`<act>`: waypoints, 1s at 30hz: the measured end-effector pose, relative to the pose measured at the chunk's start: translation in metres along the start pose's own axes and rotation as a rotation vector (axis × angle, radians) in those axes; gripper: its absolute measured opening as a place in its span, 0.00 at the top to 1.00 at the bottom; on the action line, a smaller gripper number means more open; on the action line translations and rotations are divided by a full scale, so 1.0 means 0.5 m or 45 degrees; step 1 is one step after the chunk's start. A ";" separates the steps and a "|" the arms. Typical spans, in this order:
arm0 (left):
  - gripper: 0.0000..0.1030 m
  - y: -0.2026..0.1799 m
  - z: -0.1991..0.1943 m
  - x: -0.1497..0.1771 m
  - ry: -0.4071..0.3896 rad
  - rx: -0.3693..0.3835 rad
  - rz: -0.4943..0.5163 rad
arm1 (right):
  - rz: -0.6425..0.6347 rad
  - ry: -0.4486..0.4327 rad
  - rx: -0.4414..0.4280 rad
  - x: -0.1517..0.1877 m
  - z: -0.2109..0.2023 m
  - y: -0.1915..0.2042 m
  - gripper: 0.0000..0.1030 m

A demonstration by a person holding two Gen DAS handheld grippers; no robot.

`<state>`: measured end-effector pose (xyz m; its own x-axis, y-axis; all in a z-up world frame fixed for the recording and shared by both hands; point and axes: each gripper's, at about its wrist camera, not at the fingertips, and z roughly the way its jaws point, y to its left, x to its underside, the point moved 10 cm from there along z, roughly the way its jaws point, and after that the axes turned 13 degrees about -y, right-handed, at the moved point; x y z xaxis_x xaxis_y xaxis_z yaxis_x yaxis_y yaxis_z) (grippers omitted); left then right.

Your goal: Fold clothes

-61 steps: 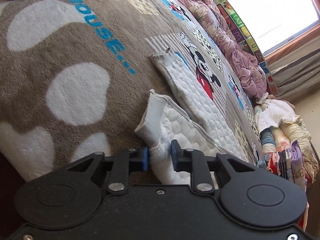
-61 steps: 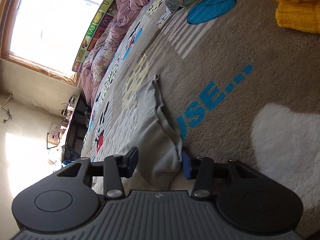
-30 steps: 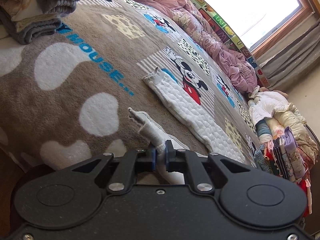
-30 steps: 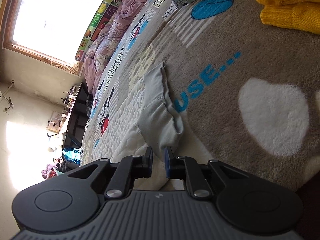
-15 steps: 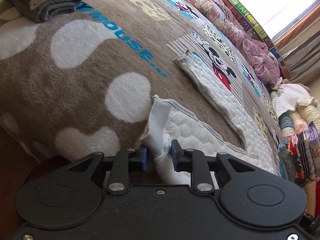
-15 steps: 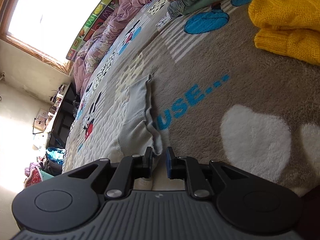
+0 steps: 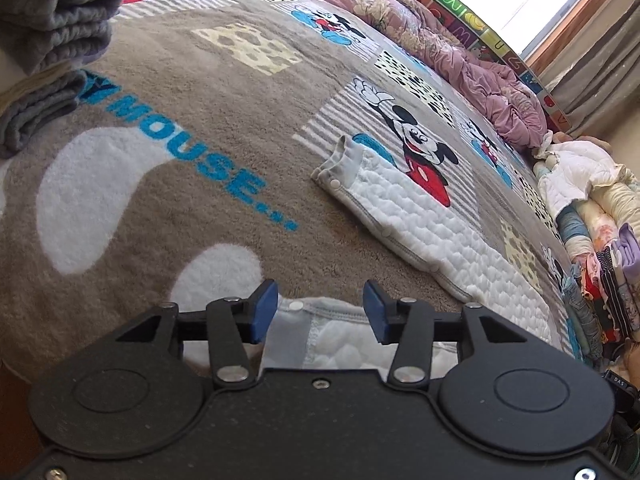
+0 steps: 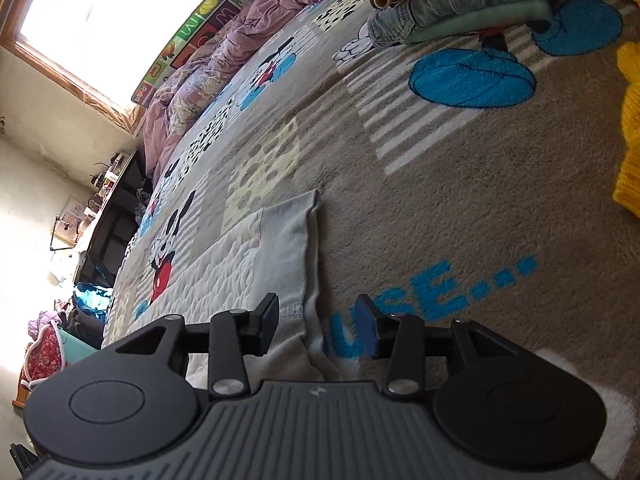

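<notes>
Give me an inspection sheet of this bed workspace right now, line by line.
Surface: cartoon-mouse blanket, brown with white patches and blue lettering.
Job's things: white quilted garment lying flat, grey trim, snap buttons.
Clutter: grey folded pile; yellow knit; denim pile; stacked clothes; pink quilt.
Grippers: left gripper and right gripper jaws opening; garment edge lies between the fingers, unpinched.
Cables: nothing seen.
Surroundings: bright window, alphabet mat, dark shelf.
</notes>
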<state>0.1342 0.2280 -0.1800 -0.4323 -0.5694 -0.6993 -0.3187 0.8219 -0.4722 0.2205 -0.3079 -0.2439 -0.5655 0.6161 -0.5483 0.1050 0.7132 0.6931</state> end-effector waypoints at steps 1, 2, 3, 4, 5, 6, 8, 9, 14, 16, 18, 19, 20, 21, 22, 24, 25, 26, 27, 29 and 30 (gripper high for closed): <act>0.53 -0.005 0.016 -0.011 0.003 0.003 0.010 | -0.011 0.008 -0.002 -0.008 0.014 0.002 0.55; 0.52 -0.009 0.032 -0.022 0.007 0.006 0.017 | -0.020 0.014 -0.002 -0.015 0.027 0.004 0.54; 0.51 -0.013 0.049 -0.033 0.011 0.010 0.025 | -0.030 0.020 -0.003 -0.021 0.040 0.006 0.52; 0.50 -0.018 0.066 -0.044 0.016 0.016 0.031 | -0.043 0.027 -0.004 -0.027 0.053 0.008 0.52; 0.50 -0.021 0.084 -0.053 0.024 0.024 0.034 | -0.056 0.034 -0.007 -0.033 0.066 0.010 0.52; 0.49 -0.023 0.101 -0.063 0.032 0.024 0.035 | -0.067 0.043 -0.014 -0.038 0.079 0.013 0.51; 0.49 -0.026 0.134 -0.078 0.051 0.022 0.043 | -0.078 0.064 -0.031 -0.046 0.103 0.017 0.50; 0.49 -0.029 0.149 -0.087 0.058 0.023 0.048 | -0.083 0.072 -0.036 -0.050 0.113 0.017 0.48; 0.49 -0.041 0.209 -0.124 0.071 0.019 0.083 | -0.112 0.092 -0.052 -0.067 0.152 0.021 0.47; 0.48 -0.044 0.231 -0.133 0.082 0.018 0.098 | -0.113 0.097 -0.063 -0.072 0.160 0.021 0.47; 0.48 -0.047 0.248 -0.138 0.091 0.018 0.115 | -0.113 0.103 -0.078 -0.074 0.166 0.023 0.46; 0.48 -0.049 0.255 -0.139 0.096 0.021 0.122 | -0.116 0.106 -0.087 -0.075 0.168 0.024 0.46; 0.47 -0.051 0.260 -0.139 0.102 0.026 0.128 | -0.122 0.109 -0.097 -0.075 0.169 0.025 0.45; 0.46 -0.053 0.266 -0.139 0.108 0.032 0.133 | -0.127 0.113 -0.107 -0.075 0.169 0.026 0.43; 0.46 -0.054 0.272 -0.138 0.114 0.034 0.139 | -0.132 0.116 -0.118 -0.075 0.168 0.028 0.43; 0.46 -0.056 0.284 -0.133 0.130 0.039 0.150 | -0.147 0.125 -0.140 -0.073 0.168 0.033 0.41; 0.46 -0.057 0.290 -0.130 0.138 0.043 0.154 | -0.157 0.131 -0.150 -0.071 0.168 0.036 0.41; 0.46 -0.058 0.294 -0.128 0.143 0.044 0.158 | -0.169 0.137 -0.160 -0.069 0.168 0.040 0.42; 0.48 -0.060 0.298 -0.126 0.145 0.046 0.164 | -0.179 0.145 -0.168 -0.067 0.169 0.044 0.45; 0.50 -0.067 0.306 -0.122 0.148 0.055 0.182 | -0.197 0.160 -0.182 -0.063 0.171 0.051 0.52; 0.56 -0.070 0.309 -0.121 0.148 0.056 0.191 | -0.208 0.168 -0.188 -0.060 0.173 0.054 0.58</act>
<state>0.3019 0.2368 -0.2039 -0.5672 -0.4367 -0.6982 -0.2073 0.8962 -0.3922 0.3109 -0.2783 -0.2491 -0.6682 0.4408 -0.5993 -0.1117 0.7370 0.6666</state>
